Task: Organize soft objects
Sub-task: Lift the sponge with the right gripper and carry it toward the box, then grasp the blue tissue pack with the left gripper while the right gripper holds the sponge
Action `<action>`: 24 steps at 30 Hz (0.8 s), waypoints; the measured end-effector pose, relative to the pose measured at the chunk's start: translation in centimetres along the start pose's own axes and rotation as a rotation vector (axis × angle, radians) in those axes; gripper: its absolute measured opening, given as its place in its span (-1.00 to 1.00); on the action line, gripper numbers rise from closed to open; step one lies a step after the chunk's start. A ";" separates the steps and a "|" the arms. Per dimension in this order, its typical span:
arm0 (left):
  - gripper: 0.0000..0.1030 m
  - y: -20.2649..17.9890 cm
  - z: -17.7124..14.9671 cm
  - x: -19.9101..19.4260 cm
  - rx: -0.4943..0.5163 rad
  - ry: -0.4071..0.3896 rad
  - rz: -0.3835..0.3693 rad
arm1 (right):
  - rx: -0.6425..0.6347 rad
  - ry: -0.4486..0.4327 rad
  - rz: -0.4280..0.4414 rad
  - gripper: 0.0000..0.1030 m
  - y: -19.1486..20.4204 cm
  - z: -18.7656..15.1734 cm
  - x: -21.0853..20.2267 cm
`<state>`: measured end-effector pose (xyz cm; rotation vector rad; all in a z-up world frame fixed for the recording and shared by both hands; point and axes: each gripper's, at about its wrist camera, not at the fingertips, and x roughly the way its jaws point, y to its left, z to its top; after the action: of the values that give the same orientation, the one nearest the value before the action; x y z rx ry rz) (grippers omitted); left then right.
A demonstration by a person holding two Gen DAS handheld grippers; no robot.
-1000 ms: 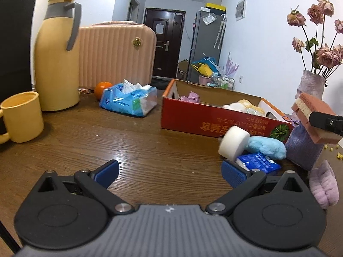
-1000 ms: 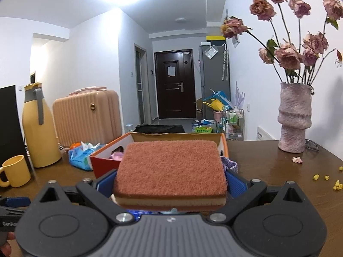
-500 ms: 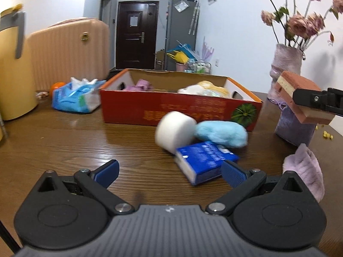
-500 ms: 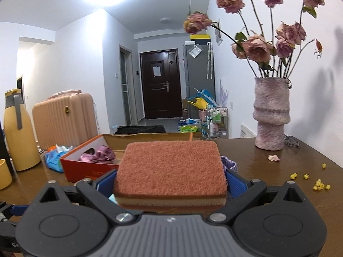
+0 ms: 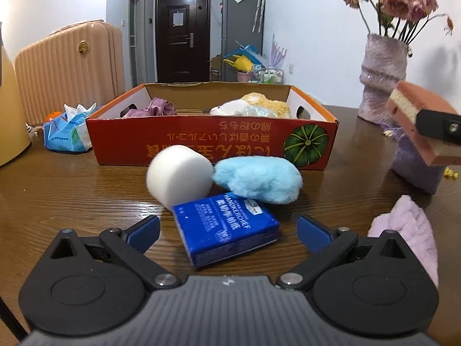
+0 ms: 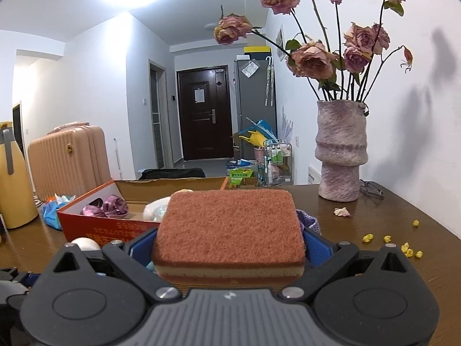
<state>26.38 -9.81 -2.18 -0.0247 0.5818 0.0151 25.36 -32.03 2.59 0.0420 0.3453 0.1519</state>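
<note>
- The desk (image 5: 57,184) is dark brown wood and carries everything below.
- A red cardboard box (image 5: 211,141) sits open at the middle of the desk; a purple cloth (image 5: 157,108) lies at its left end and a white and yellow plush toy (image 5: 253,106) at its right end.
- A peach suitcase (image 5: 69,69) stands behind the desk at the left.
- A rough purple vase (image 6: 341,150) with dried roses (image 6: 314,57) stands on the desk at the right, well apart from the box.
- The left hand-held gripper (image 5: 227,232) hovers low over the desk with its blue fingers spread wide and nothing between them; the tissue pack lies just ahead of the gap.
- The right hand-held gripper (image 6: 229,248) is clamped on the sponge, held in the air to the right of the box.
- The sponge (image 6: 229,230) has a reddish scouring top over a yellow layer; the blue pads press on its two sides.
- A white foam cylinder (image 5: 178,177) lies on its side in front of the box, touching a light blue fluffy lump (image 5: 258,178) on its right.
- A blue tissue pack (image 5: 226,227) lies flat just in front of both.
- A lilac fluffy cloth (image 5: 409,230) lies at the right edge in the left wrist view.
- A blue plastic bag of tissues (image 5: 67,131) lies left of the box.
</note>
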 end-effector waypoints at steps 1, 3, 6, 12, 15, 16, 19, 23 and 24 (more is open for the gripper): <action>1.00 -0.4 0.0 0.3 0.004 0.004 0.010 | -0.002 0.001 -0.003 0.97 -0.1 -0.1 0.0; 1.00 -1.1 0.2 0.8 0.012 0.010 0.040 | -0.007 0.003 -0.011 0.97 -0.4 -0.2 0.1; 1.00 -1.7 0.4 1.7 0.002 0.024 0.078 | -0.013 0.010 -0.019 0.97 -0.8 -0.4 0.3; 1.00 -1.6 0.7 3.1 -0.030 0.066 0.120 | 0.004 0.030 -0.036 0.97 -1.0 -0.8 0.8; 1.00 -1.2 0.8 3.6 -0.051 0.081 0.126 | 0.002 0.038 -0.043 0.97 -0.9 -1.0 1.0; 1.00 -1.1 0.8 3.7 -0.059 0.087 0.122 | 0.002 0.042 -0.045 0.97 -0.9 -1.1 1.1; 0.99 -0.7 0.8 4.0 -0.080 0.104 0.110 | 0.001 0.047 -0.046 0.97 -0.8 -1.2 1.1; 0.63 -0.5 0.8 4.1 -0.087 0.108 0.091 | -0.005 0.051 -0.048 0.97 -0.6 -1.4 1.1; 0.63 -0.6 0.8 4.0 -0.080 0.103 0.096 | -0.007 0.052 -0.049 0.97 -0.6 -1.5 1.1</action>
<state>30.19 -10.38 -3.68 -0.0759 0.6853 0.1309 26.01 -32.42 0.77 0.0229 0.3974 0.1059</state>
